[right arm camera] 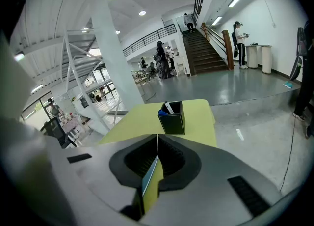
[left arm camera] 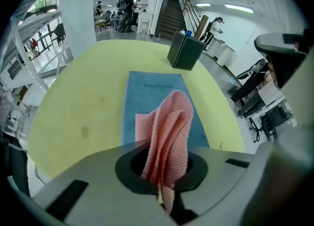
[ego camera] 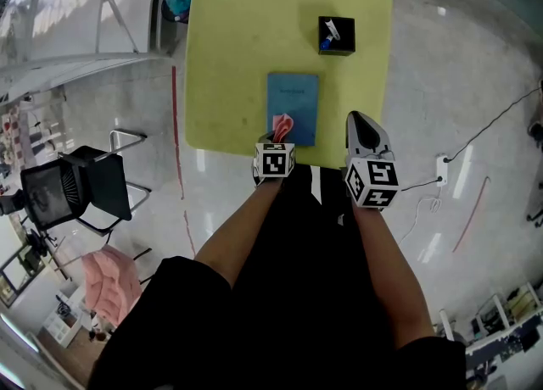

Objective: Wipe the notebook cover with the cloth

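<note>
I judged myself to be at the very start of the wipe; my left tongs [left arm camera: 164,186] were pinching the pink cloth [left arm camera: 169,129], which stood up out of the jaws in a folded bunch; the cloth hung over the near end of the blue notebook [ego camera: 294,96], in the middle of the head view, and no view let me tell whether it touched the cover. My right tongs [right arm camera: 157,144] were pressed together on nothing, just right of the notebook's near corner, at the near edge of the yellow-green table [ego camera: 237,32].

The next move, as I reckoned it, called for lowering the cloth flat onto the cover and drawing it toward the far end, up the frame; the notebook lay loose, so it might slide unless the right tongs steadied it.

The left gripper view showed the grip itself, the weave of the cloth and the word printed on the cover; the head view alone showed how both tongs stood about the notebook; the right gripper view showed its shut jaws and, beyond them, the black pen box [right arm camera: 172,118] at mid-frame.
</note>
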### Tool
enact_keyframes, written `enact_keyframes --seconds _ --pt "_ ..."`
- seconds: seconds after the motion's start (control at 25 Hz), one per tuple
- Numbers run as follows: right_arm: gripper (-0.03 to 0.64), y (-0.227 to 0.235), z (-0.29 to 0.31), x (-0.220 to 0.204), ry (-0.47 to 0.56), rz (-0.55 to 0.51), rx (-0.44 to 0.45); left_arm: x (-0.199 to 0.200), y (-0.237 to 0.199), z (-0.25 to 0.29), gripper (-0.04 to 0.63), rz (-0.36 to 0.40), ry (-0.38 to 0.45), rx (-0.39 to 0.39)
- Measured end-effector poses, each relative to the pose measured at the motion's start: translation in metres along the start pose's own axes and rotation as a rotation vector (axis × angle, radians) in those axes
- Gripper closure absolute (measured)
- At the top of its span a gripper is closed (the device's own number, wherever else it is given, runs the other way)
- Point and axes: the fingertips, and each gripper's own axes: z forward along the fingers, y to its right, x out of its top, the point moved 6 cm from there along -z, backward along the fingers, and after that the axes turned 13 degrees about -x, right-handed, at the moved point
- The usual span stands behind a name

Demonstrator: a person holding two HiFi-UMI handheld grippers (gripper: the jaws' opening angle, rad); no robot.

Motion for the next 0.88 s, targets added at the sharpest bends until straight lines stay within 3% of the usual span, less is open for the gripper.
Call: enact_keyframes --seconds 0.88 --pt "0.584 0.043 -0.014 -0.01 0.001 0.009 0.014 0.001 0.037 0.016 0.572 -0.041 0.017 0.025"
